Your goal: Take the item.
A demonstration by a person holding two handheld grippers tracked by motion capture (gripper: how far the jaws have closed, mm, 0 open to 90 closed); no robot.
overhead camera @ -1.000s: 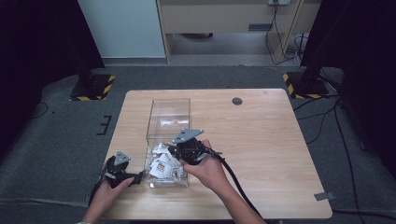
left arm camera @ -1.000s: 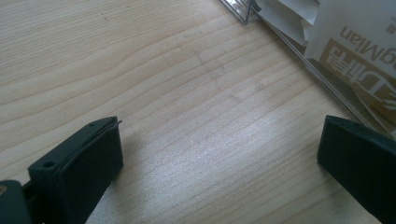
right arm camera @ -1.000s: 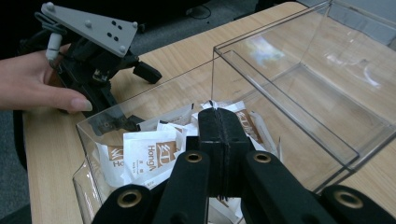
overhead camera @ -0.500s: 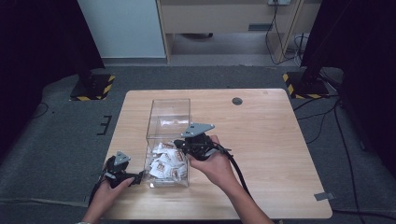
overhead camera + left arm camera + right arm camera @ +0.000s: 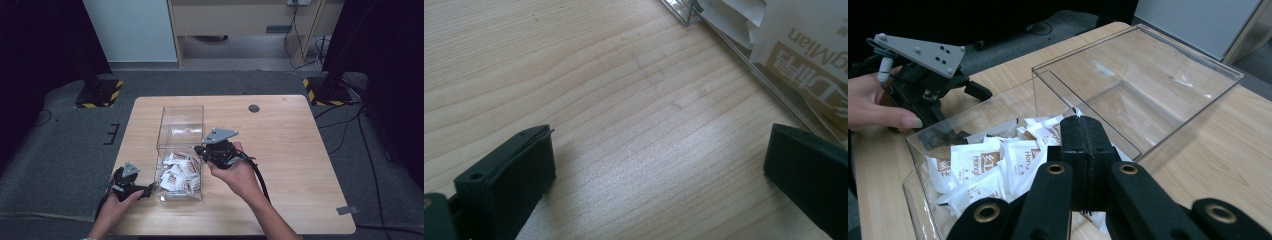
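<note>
A clear plastic box (image 5: pixel 181 107) stands on the left half of the wooden table. Several white sachets (image 5: pixel 179 172) with brown print are heaped in its near part. My right gripper (image 5: pixel 198 149) hovers at the box's right wall, above the heap. In the right gripper view its pads (image 5: pixel 1087 125) are pressed together over the sachets (image 5: pixel 978 162). A thin white edge shows at their tip, and I cannot tell whether it is held. My left gripper (image 5: pixel 148 190) rests on the table left of the box, open over bare wood (image 5: pixel 659 145) beside a sachet (image 5: pixel 809 60).
Bare tabletop (image 5: pixel 300 160) stretches to the right of the box, with a round dark grommet (image 5: pixel 254 108) near the far edge. Striped stand feet (image 5: pixel 100 95) sit on the floor beyond the table. The person's right forearm (image 5: pixel 260 205) crosses the near middle.
My right gripper has risen and moved right, from over the sachet heap to the box's right wall, jaws still together. The left gripper has stayed put.
</note>
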